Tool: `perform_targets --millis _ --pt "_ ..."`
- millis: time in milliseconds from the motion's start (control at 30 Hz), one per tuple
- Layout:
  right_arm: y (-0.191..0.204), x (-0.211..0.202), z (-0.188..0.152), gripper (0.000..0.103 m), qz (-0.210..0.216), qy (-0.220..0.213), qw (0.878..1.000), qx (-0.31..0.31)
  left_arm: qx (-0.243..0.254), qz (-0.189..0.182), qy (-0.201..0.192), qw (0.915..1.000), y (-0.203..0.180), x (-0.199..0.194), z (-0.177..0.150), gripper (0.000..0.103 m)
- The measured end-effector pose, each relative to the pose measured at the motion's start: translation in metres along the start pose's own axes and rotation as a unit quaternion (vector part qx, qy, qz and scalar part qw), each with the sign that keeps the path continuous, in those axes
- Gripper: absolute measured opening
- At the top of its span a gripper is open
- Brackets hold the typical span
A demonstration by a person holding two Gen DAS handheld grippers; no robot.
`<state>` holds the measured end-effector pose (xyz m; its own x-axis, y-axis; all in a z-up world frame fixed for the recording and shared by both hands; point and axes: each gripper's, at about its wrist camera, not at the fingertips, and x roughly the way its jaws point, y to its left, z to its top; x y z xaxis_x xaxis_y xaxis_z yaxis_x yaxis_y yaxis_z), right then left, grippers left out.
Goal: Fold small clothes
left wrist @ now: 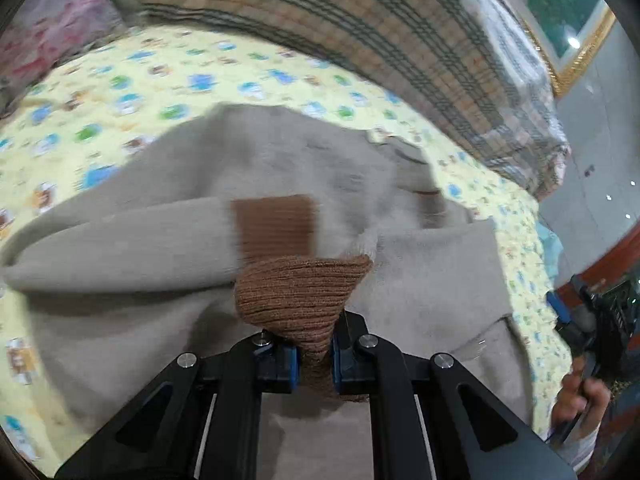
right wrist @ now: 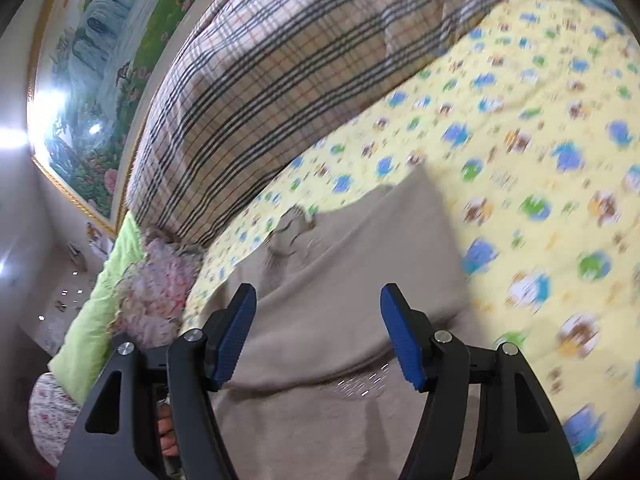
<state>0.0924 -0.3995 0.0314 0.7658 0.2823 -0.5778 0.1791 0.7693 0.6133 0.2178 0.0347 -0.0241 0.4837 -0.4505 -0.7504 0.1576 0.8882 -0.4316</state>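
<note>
The beige sweater (left wrist: 280, 184) lies spread on the bed's yellow patterned sheet (left wrist: 132, 80), a plaid blanket (left wrist: 360, 20) beyond it at twelve o'clock. The left gripper (left wrist: 314, 354) has its jaws clamped on a brown ribbed cuff (left wrist: 300, 292); the other cuff (left wrist: 276, 224) rests on the body. The right gripper (right wrist: 318, 332) hovers over the fabric, jaws wide apart and empty. Judging by this, a sleeve fold is underway; next, lay the cuff flat across the chest.
</note>
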Motion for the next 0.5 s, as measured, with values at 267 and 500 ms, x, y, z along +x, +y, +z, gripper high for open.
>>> perform_targets --millis 267,500 --pt "-0.013 0.045 0.025 0.071 -0.091 0.033 0.994 -0.044 -0.028 0.004 0.016 0.9995 0.024 0.001 -0.012 0.01" --pt "-0.03 0.121 0.032 0.058 -0.173 0.106 0.976 -0.083 -0.003 0.019 0.021 0.9996 0.009 0.013 -0.011 0.01"
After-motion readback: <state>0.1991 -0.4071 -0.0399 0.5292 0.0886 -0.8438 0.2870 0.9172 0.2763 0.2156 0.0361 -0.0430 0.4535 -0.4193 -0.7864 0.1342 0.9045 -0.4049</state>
